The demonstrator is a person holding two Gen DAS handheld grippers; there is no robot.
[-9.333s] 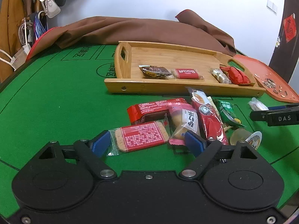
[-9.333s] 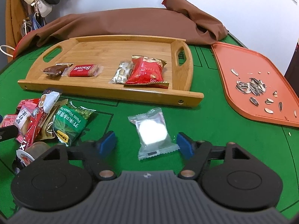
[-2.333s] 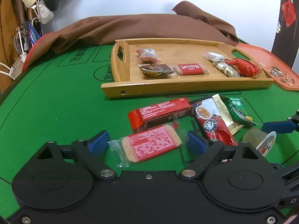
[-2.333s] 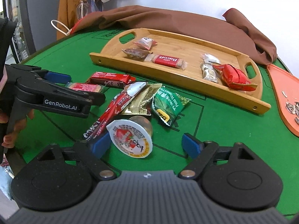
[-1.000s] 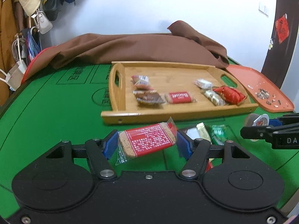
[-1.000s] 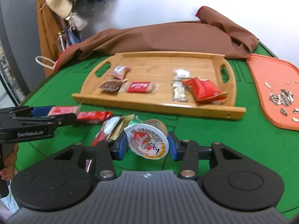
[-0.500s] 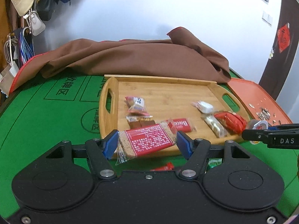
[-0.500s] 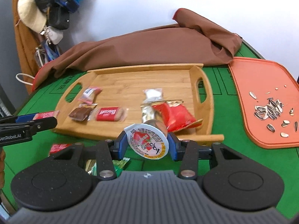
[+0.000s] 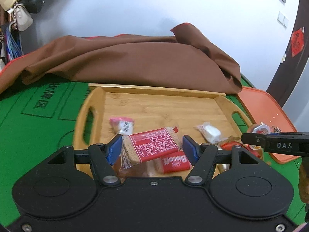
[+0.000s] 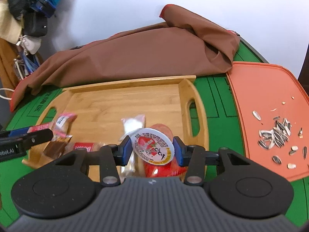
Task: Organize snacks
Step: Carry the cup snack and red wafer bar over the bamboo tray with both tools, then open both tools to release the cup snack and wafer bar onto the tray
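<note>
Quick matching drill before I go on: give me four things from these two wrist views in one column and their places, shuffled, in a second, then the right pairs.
Things:
1. red-labelled biscuit pack
2. jelly cup
3. sunflower seeds
4. brown cloth

Places:
A. on the orange tray
B. clamped in the right gripper
C. on the green table, behind the wooden tray
D. clamped in the left gripper

Pairs: 1-D, 2-B, 3-A, 4-C
</note>
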